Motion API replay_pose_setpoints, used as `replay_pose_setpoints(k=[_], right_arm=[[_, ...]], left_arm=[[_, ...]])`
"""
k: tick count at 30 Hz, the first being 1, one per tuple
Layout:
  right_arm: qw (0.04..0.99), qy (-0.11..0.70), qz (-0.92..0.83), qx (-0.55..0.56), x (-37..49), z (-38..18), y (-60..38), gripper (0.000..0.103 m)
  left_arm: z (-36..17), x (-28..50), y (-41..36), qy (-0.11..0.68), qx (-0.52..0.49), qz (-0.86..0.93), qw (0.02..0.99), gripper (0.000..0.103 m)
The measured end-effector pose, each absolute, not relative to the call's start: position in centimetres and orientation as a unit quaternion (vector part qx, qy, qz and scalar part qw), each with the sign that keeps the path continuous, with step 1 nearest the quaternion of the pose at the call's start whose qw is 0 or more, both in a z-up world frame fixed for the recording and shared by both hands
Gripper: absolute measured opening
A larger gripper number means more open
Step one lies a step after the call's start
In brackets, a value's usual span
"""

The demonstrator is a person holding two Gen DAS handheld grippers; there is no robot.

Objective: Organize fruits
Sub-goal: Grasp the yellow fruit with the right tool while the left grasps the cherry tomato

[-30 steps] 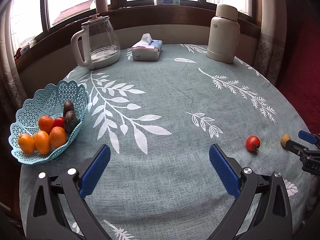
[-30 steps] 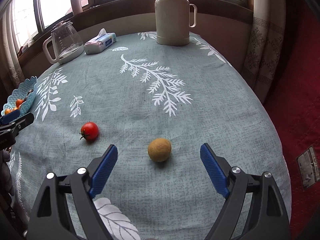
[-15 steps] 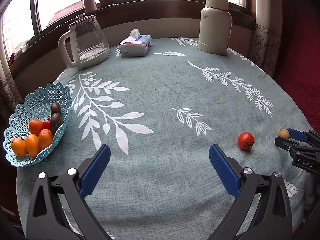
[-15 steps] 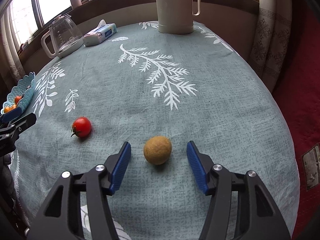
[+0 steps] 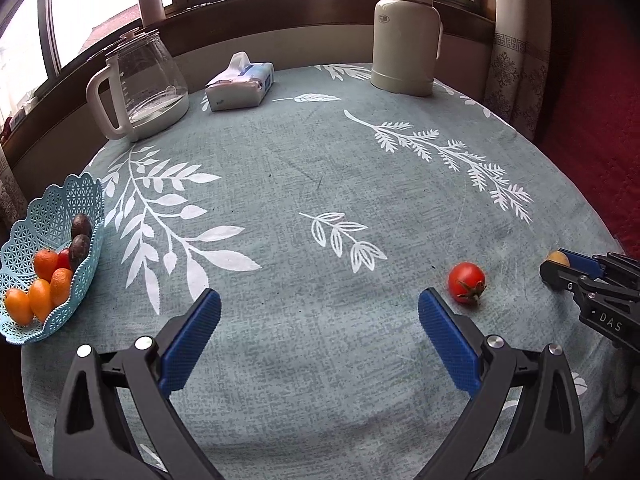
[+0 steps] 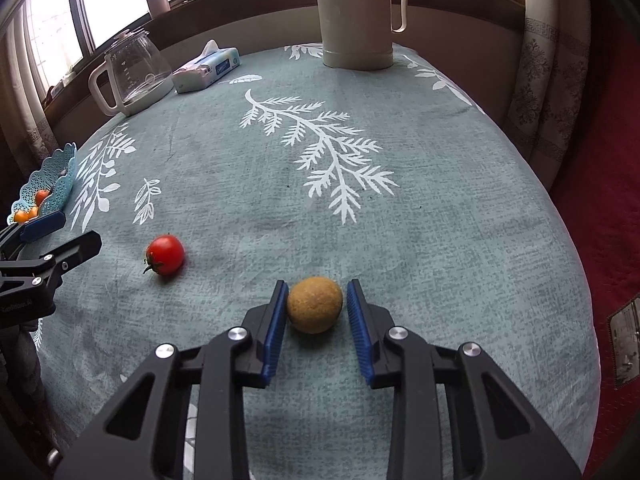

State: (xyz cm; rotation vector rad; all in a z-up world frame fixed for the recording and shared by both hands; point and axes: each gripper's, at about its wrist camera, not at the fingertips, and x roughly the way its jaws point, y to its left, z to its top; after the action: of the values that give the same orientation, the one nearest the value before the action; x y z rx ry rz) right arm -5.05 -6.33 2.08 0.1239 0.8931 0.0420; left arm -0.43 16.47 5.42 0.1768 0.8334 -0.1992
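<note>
My right gripper (image 6: pixel 316 306) brackets the brown fruit (image 6: pixel 315 305), pads nearly touching but not visibly clamped, my left gripper (image 5: pixel 318 340) spread and empty, the tomato (image 5: pixel 466 282) just right of it, the basket (image 5: pixel 86 196) far left already part-filled.

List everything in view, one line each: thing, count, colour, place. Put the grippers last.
Basket: 1, light blue, table's left edge.
Orange fruits: about four or five, orange, in basket.
Dark fruits: 2, dark brown, in basket.
Tomato: 1, red, on the cloth.
Round fruit: 1, tan, between right fingers.
Kettle: 1, clear and white, far left.
Tissue pack: 1, white and blue, far centre.
Thermos: 1, cream, far right.
Tablecloth: 1, grey-green, white leaves.
Left gripper: open, empty.
Right gripper: nearly closed around the round fruit.
</note>
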Motion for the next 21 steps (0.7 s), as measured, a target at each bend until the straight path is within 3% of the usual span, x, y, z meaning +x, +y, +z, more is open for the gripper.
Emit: replay_pose_setpoints(k=[16, 18, 21], right_arm=[[0.9, 0.431, 0.031, 0.063, -4.9, 1.8, -6.6, 0.03], [0.9, 0.43, 0.031, 0.063, -5.0, 1.8, -6.5, 0.03], [0.9, 0.429, 0.033, 0.066, -5.0, 1.7, -6.7, 0.03]], left_arm=[[4.1, -0.4, 10.7, 0.42, 0.099, -0.172, 0.886, 0.1], [4.0, -0.2, 10.3, 0.423, 0.098, -0.179, 0.883, 0.095], [3.7, 0.2, 10.1, 0.435, 0.09, -0.19, 0.875, 0.08]])
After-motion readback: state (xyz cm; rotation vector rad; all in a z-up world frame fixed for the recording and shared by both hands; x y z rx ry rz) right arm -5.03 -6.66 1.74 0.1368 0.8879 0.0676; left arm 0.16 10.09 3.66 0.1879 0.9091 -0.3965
